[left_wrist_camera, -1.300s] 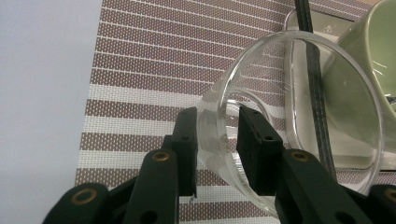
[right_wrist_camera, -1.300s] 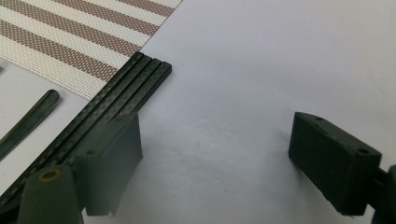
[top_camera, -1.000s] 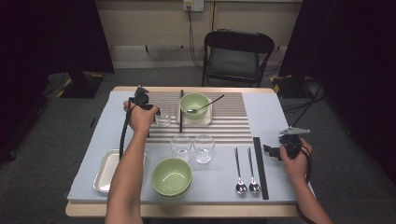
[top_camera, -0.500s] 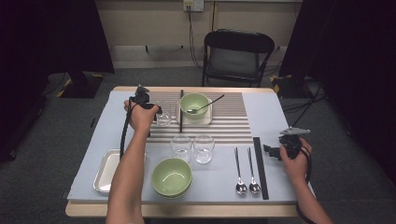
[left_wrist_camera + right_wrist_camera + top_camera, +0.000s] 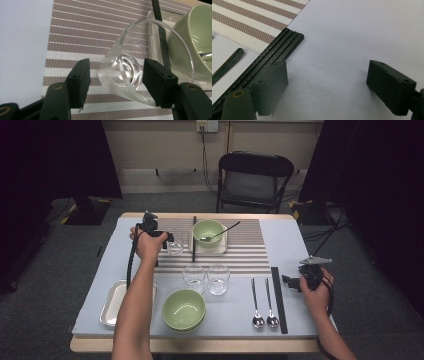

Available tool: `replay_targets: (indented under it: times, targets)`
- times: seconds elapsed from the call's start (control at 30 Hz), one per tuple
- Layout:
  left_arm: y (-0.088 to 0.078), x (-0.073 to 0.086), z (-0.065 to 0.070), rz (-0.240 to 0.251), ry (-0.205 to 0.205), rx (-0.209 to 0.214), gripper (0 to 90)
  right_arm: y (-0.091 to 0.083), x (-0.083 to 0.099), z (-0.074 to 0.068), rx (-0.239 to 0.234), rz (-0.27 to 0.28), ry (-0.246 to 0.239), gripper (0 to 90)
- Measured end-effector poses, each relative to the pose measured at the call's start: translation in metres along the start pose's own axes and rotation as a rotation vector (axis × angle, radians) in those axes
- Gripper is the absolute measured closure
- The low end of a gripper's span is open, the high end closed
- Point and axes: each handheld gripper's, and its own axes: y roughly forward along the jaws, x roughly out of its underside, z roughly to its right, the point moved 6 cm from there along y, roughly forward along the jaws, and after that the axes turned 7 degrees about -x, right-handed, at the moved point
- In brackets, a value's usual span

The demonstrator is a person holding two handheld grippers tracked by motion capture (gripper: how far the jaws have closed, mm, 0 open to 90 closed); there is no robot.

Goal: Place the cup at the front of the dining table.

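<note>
– Glass (image 5: pixel 125 72) between the two black pads of the left tongs (image 5: pixel 116 66), on the striped mat (image 5: pixel 75 32). Gripped?

– Not gripped. Jaws just now opening, already wide. Clear gap at one pad, the other just beside the wall of the glass, contact there impossible to judge.

– Anything more from the left gripper view?

– Close detail: thick clear base, wide rim, a pale green bowl (image 5: pixel 197 37) just past it, a black stick (image 5: pixel 160 30) running between the two.

– And from the high view?

– Whole layout instead. Same glass upright near the far left of the mat, pale green bowl to its right with a spoon (image 5: pixel 220 232) resting in it. Nearer the person: two more glasses (image 5: pixel 194 277) side by side, a second green bowl (image 5: pixel 184 309), a metal tray (image 5: pixel 112 302) near the left edge of the bench (image 5: pixel 295 245), two spoons (image 5: pixel 256 300) and long black chopsticks (image 5: pixel 278 297) to the right.

– Right tongs (image 5: pixel 328 66)?

– Spread wide, nothing between the pads, low over bare bench, well apart from the glass. Seen close in the right gripper view: end of the chopsticks passing beside one pad, corner of the mat beyond.
</note>
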Motion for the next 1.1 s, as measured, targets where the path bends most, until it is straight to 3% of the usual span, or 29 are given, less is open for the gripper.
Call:
replay_targets:
  times: [0.3,1.1]
  targets:
    - [-0.0011,-0.0001,0.0002,0.018,0.015,-0.001,33.9,0.0000,0.0000,0.0001,0.001,0.000,-0.001,16.1]
    - [-0.0062,-0.0009,-0.0053,0.004,-0.032,-0.008,32.8,0.0000,0.0000,-0.0001,-0.002,-0.002,0.002,16.1]
